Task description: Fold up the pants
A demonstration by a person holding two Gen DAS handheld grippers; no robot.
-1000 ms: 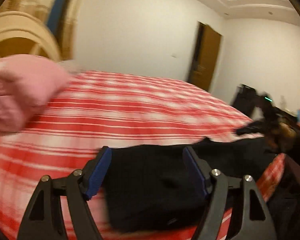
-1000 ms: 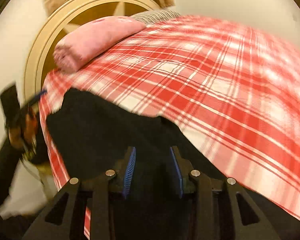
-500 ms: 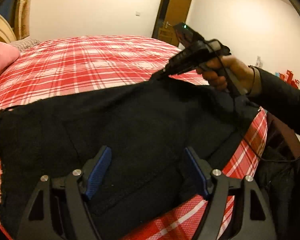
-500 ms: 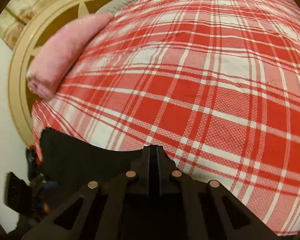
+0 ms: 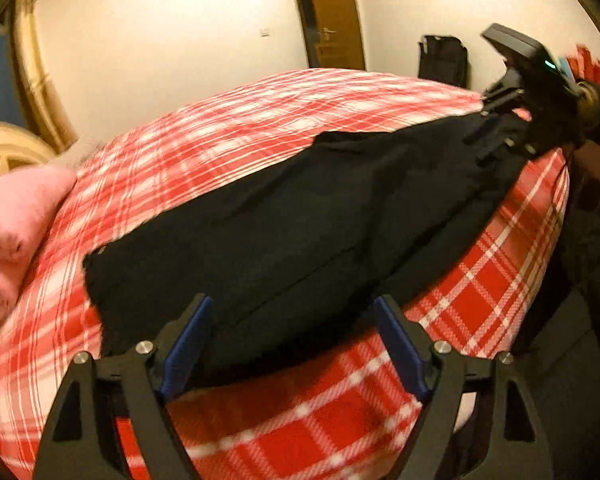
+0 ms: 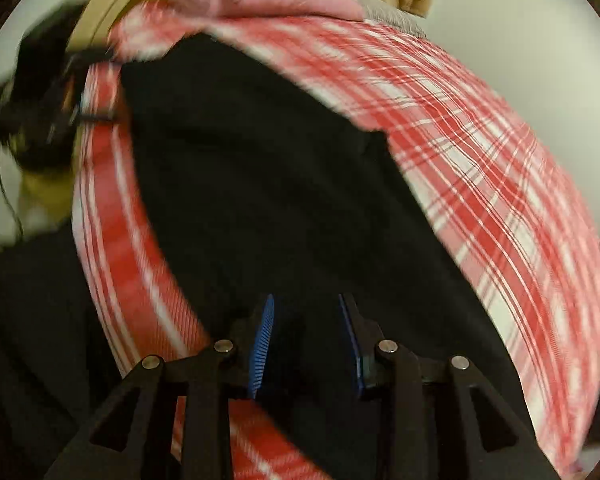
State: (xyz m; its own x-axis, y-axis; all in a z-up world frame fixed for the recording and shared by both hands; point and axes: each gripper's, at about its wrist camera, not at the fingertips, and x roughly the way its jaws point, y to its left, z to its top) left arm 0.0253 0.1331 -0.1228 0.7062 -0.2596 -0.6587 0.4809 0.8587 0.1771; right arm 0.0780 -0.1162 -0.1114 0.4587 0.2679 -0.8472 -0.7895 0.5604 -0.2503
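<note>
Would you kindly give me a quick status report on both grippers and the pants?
Left gripper open, at near end of black pants. Right gripper part open over far end. Pants stretched along edge of plaid bed. Pink pillow clear of them.

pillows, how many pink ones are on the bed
1: a pink pillow lies at the head of the plaid bed, beyond the black pants. More could sit outside both views.

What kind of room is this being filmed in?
Most likely a bedroom in a home. A bed with a red and white checked bedspread fills the view, a pink pillow lies by a curved headboard, and a wooden door stands in the plain wall behind.
</note>
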